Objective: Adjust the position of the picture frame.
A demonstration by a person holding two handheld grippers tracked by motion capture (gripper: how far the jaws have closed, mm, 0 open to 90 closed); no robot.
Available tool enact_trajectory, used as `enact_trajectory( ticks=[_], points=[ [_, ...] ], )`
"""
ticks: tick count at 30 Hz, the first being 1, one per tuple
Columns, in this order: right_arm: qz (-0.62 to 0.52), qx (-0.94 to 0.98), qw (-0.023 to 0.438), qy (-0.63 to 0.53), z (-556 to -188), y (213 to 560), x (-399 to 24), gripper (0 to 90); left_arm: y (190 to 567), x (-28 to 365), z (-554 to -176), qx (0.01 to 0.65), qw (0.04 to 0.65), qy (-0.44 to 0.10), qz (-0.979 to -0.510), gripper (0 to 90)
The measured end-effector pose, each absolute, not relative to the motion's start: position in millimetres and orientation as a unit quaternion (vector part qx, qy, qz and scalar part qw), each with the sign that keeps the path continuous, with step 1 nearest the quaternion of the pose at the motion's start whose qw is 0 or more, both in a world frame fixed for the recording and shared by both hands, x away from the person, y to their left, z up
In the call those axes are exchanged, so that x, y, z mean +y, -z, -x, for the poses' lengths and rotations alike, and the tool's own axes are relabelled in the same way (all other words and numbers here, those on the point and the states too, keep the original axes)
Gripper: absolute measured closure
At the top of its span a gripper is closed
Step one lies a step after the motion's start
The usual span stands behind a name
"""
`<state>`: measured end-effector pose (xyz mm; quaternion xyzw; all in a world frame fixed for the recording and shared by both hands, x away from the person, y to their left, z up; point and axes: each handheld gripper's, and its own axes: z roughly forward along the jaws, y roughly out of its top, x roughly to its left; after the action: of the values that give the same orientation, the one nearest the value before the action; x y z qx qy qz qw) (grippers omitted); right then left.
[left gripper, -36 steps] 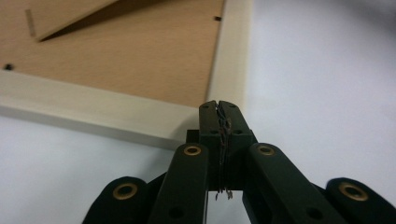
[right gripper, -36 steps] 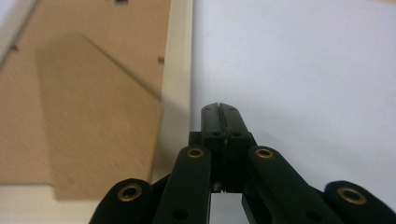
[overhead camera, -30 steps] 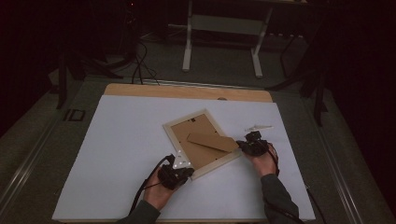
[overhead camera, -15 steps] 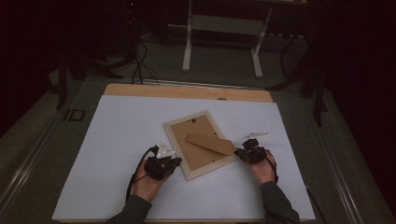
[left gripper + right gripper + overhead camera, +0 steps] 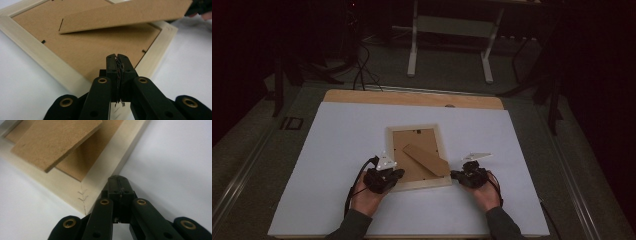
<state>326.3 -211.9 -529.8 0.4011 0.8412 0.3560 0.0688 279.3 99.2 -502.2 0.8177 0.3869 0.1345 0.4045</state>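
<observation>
We are wearing dark grey long sleeves that end at the wrists, and each hand is carrying a black tool. The left tool and the right tool are each showing two glossy black arms set with brass-ringed rivets, leading to matt black jaws with ribbed pads. A pale three-cornered plate is topping each tool, and thin black cables are trailing back past our wrists
</observation>
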Motion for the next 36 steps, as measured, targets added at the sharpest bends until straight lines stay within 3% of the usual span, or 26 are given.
enact_trajectory(
  ticks=[11, 19, 28, 36],
  points=[
    [-0.353, 0.861, 0.051, -0.363, -310.0, 531.3, -183.2, 90.0, 501.0, 125.9, -269.8, 0.407, 0.399, -0.143, -0.809, 87.9],
    [-0.337, 0.867, 0.042, -0.365, -307.0, 531.8, -169.6, 90.0, 509.1, 157.1, -261.0, 0.448, 0.349, -0.178, -0.803, 87.7],
    [-0.309, 0.877, 0.032, -0.367, -301.3, 532.6, -151.6, 90.0, 512.6, 184.7, -261.8, 0.488, 0.333, -0.192, -0.784, 89.2],
    [-0.277, 0.885, 0.015, -0.375, -298.6, 534.2, -118.9, 90.0, 520.6, 199.4, -267.4, 0.511, 0.329, -0.183, -0.773, 89.8]
  ],
)
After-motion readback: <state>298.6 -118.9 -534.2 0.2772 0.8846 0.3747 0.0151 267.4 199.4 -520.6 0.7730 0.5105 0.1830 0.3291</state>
